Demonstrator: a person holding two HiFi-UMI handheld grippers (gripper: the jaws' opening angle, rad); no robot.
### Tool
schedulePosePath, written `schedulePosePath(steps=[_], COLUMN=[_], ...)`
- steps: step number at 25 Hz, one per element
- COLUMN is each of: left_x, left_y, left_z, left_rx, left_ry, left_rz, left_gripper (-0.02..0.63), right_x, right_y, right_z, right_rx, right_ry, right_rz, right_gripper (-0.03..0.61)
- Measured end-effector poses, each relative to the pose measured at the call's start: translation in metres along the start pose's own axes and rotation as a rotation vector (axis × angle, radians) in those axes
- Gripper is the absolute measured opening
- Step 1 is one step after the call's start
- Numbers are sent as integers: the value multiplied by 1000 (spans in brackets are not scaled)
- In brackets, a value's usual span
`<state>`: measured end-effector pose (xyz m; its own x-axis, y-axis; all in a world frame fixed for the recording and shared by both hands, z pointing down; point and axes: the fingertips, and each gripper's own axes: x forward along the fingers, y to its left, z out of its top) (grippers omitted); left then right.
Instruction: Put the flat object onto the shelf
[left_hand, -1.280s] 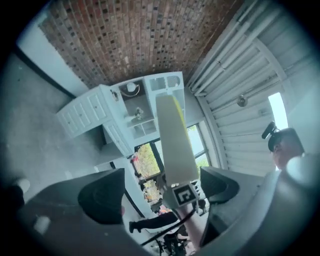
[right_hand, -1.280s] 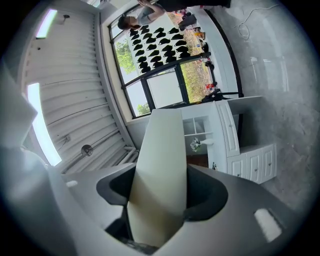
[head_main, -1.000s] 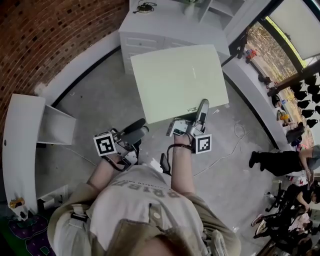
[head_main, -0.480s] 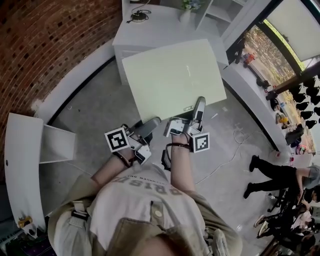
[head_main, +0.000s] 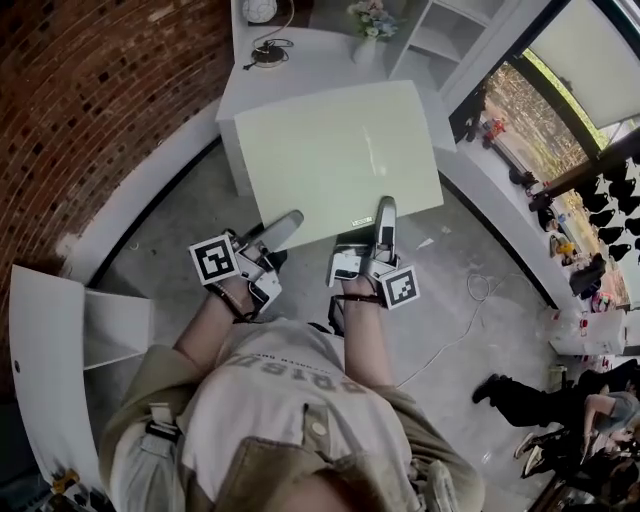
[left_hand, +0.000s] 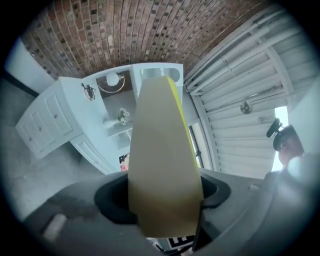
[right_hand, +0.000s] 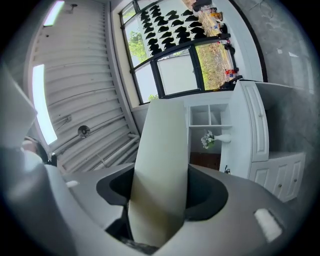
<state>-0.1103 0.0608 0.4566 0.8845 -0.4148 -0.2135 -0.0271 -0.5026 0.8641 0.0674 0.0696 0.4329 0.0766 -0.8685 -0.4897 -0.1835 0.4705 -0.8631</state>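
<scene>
The flat object is a large pale green board (head_main: 335, 150), held level in front of the person, its far edge over a white cabinet (head_main: 250, 85). My right gripper (head_main: 384, 215) is shut on the board's near edge at the right. My left gripper (head_main: 283, 228) has just been closing, and its jaws now grip the near edge at the left. In the left gripper view the board (left_hand: 160, 165) runs edge-on between the jaws, as the board (right_hand: 162, 165) does in the right gripper view. A white open shelf unit (right_hand: 210, 120) stands ahead.
A vase of flowers (head_main: 368, 20), a round lamp (head_main: 258, 10) and a coiled cable (head_main: 268, 52) sit on the cabinet top. White furniture (head_main: 50, 330) stands at the left by the brick wall. A cable (head_main: 470, 300) lies on the floor, and people (head_main: 520, 400) are at the right.
The person has carried the board closer to the white cabinet. The left gripper came up from beside the body to the board's near edge and closed on it.
</scene>
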Motion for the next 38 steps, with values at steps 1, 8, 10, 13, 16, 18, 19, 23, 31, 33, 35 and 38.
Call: schedulePosePath(steps=[1,8,10,13,16,18,19,23,31,33,35,38], left_x=[5,54,70,95,125,145,156,199,267,277,285,300], left_y=[6,21,26,35,47,54,58,72,94,101,108,120], left_z=[6,50,65,82,95,105,111,137,173,179,184,195], left_rx=[-4,43,51,55,61,48,43,39,38,31,29,22], left_ry=[27,167,175,168,160,143,133,99,76,65,48,21], left_rz=[-2,-31,-41,-46,-40,-42,-43,-34,-21,-14,-4,9], left_gripper=[317,308,308,308,310,313,314,316,310,310,310,310], right_x=[5,44,60,85,108,126,135,175,249,261,272,294], right_y=[-4,-27,-34,-48,-66,-79,-84,-106,-138,-147,-157,-171], right_z=[-1,7,10,19,35,44,48,67,97,98,101,106], right_rx=[-9,-2,1,10,25,41,49,81,95,108,117,121], right_ry=[16,74,90,107,118,117,116,122,238,257,272,298], right_rz=[-4,-29,-32,-41,-55,-62,-65,-74,-60,-61,-63,-63], right_gripper=[281,285,285,284,284,284,284,282,282,282,282,282])
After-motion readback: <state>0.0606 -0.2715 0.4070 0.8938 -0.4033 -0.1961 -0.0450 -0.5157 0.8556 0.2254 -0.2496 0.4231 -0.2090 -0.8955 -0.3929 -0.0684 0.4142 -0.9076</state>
